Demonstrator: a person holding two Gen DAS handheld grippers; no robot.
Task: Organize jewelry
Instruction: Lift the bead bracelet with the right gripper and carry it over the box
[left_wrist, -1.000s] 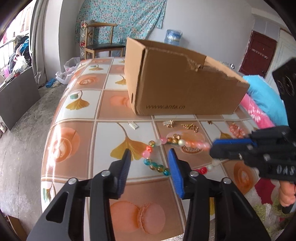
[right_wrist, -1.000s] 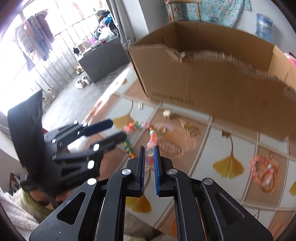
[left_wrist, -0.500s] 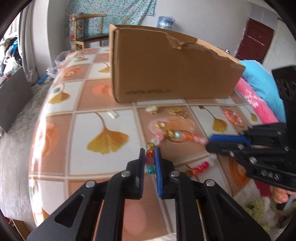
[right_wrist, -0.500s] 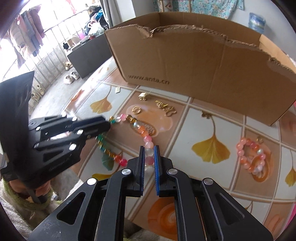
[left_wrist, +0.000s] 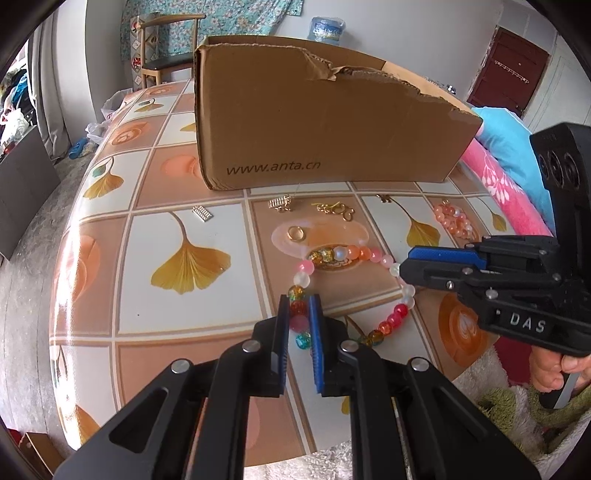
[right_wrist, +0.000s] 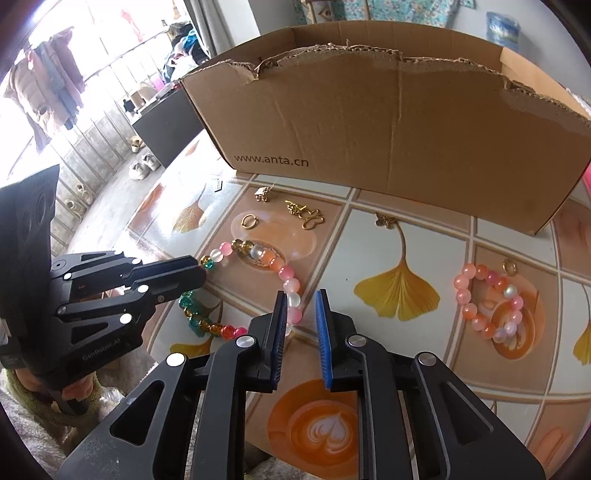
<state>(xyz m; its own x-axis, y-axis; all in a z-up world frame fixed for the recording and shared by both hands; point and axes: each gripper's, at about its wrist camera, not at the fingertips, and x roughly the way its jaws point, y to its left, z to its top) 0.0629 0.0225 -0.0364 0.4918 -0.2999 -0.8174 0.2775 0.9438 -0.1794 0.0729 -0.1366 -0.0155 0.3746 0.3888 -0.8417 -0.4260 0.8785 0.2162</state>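
The left gripper (left_wrist: 299, 308) clenches the necklace (left_wrist: 354, 254) lying looped on the table (left_wrist: 184, 317); the right gripper (right_wrist: 300, 308) has just been opening, beads loose between its fingers. Lift slowly and carry the strand over the box (left_wrist: 317, 122) wall.

This is looking like a lived-in home, a bedroom or living room doubling as a work spot. A table (left_wrist: 110, 229) is wearing a printed oilcloth of ginkgo leaves and coffee cups. A wooden chair (left_wrist: 162, 48) is standing by a floral cloth (left_wrist: 229, 14) hanging on the wall, near a water jug (left_wrist: 327, 29). Pink and blue bedding (left_wrist: 506, 147) is lying beside the table, with a dark red door (left_wrist: 506, 70) behind. In the right wrist view, clothes (right_wrist: 55, 81) are drying at a barred window and shoes (right_wrist: 142, 168) are sitting on the concrete floor.
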